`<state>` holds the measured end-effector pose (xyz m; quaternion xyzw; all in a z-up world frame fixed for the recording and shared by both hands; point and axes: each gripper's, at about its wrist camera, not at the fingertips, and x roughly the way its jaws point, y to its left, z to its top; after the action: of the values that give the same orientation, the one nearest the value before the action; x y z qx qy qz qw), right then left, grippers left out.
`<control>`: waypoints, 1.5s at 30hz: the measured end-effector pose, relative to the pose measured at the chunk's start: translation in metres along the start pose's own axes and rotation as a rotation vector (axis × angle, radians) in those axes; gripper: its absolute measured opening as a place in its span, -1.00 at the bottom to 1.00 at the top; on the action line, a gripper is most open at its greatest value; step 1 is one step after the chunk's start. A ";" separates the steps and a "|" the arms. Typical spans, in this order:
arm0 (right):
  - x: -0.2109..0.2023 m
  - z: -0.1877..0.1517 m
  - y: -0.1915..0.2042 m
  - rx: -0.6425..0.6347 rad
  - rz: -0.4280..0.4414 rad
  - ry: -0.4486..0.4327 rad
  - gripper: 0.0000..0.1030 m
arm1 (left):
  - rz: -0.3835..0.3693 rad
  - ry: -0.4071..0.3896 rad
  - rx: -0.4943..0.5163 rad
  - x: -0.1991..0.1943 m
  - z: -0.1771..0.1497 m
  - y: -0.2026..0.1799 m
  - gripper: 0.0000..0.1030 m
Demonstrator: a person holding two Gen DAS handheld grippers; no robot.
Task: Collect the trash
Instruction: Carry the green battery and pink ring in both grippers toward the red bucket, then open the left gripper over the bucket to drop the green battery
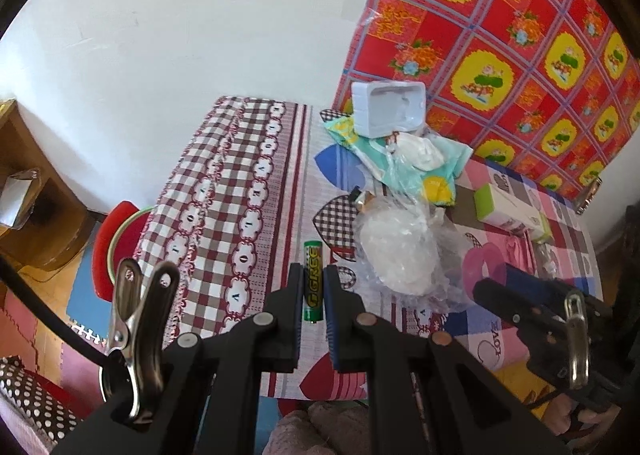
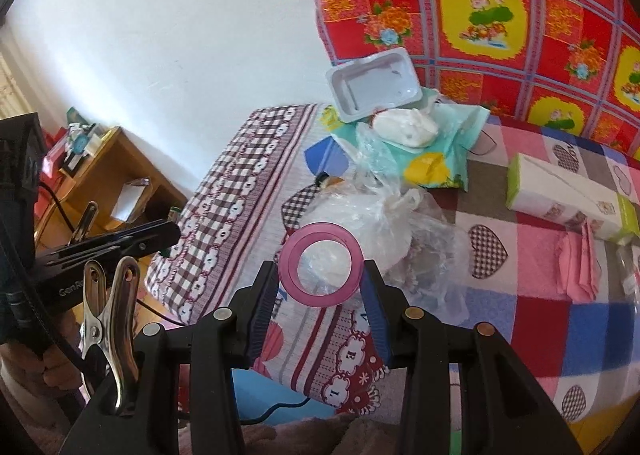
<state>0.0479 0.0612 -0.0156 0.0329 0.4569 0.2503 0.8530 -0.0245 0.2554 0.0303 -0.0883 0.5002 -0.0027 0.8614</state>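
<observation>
My left gripper [image 1: 313, 279] is shut on a green GREE battery [image 1: 312, 283], held upright between the pads just above the tablecloth. My right gripper [image 2: 320, 267] is shut on a pink tape ring [image 2: 321, 264], held above the cloth; the ring also shows in the left wrist view [image 1: 486, 263]. On the table lie a crumpled clear plastic bag [image 1: 396, 251], a white plastic tray [image 1: 388, 109], a teal wrapper [image 1: 416, 167] with a white wad [image 2: 406, 127] on it, and a green-white box [image 2: 568, 195].
The table [image 1: 224, 191] has a patchwork cloth and stands against a white wall and a red floral sheet [image 1: 520, 35]. A red stool [image 1: 108, 247] and a wooden shelf [image 1: 24, 183] are at the left. Pink folded paper [image 2: 576, 267] lies at the right.
</observation>
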 end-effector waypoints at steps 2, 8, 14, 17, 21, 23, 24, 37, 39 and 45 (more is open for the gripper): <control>0.000 0.003 0.002 -0.025 0.015 0.001 -0.17 | 0.006 -0.005 -0.024 -0.001 0.001 0.001 -0.80; 0.003 0.012 0.002 -0.082 0.047 0.003 -0.17 | 0.032 -0.029 -0.055 -0.003 -0.001 0.000 -0.80; 0.006 0.018 0.002 -0.113 0.060 0.008 -0.17 | 0.041 -0.036 -0.088 -0.001 -0.003 0.001 -0.80; 0.008 0.021 0.004 -0.125 0.066 0.011 -0.17 | 0.045 -0.036 -0.104 -0.001 -0.002 0.007 -0.80; 0.013 0.024 0.010 -0.129 0.070 0.015 -0.17 | 0.051 -0.040 -0.118 -0.003 -0.001 0.016 -0.80; 0.016 0.026 0.013 -0.132 0.071 0.020 -0.17 | 0.046 -0.037 -0.126 -0.002 0.000 0.022 -0.80; 0.017 0.027 0.015 -0.134 0.071 0.020 -0.17 | 0.045 -0.034 -0.126 -0.001 0.001 0.025 -0.80; 0.046 0.043 0.056 -0.130 0.069 0.045 -0.17 | 0.081 -0.023 -0.147 0.003 0.015 0.087 -0.80; 0.051 0.046 0.065 -0.137 0.071 0.047 -0.17 | 0.093 -0.025 -0.154 0.003 0.016 0.099 -0.80; 0.065 0.055 0.092 -0.156 0.085 0.056 -0.17 | 0.132 -0.003 -0.191 0.011 0.017 0.142 -0.80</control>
<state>0.0852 0.1807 -0.0074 -0.0214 0.4579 0.3219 0.8284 -0.0165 0.3966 0.0071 -0.1367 0.5015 0.1019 0.8482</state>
